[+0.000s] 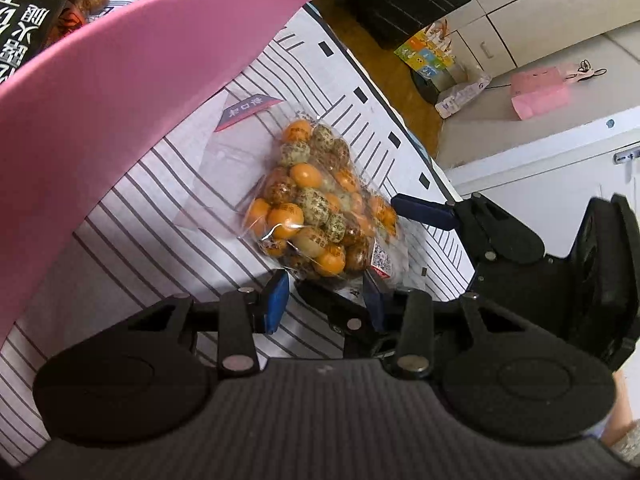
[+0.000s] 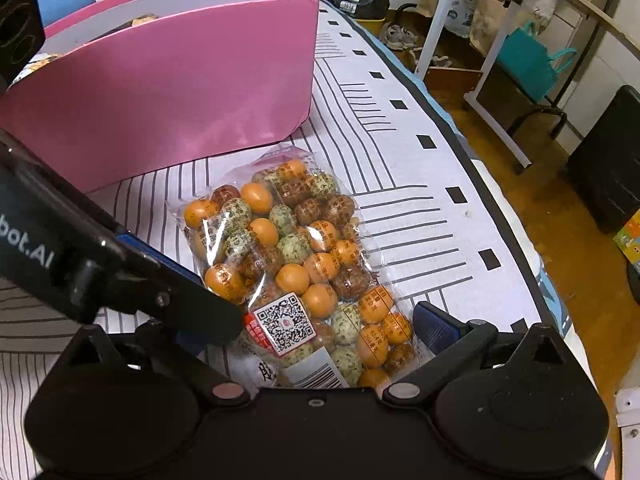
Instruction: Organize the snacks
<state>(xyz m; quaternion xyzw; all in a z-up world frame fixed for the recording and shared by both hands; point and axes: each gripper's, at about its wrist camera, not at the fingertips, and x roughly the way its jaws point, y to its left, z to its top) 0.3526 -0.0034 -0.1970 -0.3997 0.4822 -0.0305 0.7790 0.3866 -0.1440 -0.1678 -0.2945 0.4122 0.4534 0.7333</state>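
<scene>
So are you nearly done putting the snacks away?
Partly. The pink box already has some packets in it, like the dark packet. In hand: the bag of wrapped snacks lies on the striped cloth beside the box; the left gripper straddles its near end, and the right gripper stands open around it. Left: lifting it into the box.

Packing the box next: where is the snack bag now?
In both views the snack bag lies on the striped cloth just in front of the pink box, near the table edge.
</scene>
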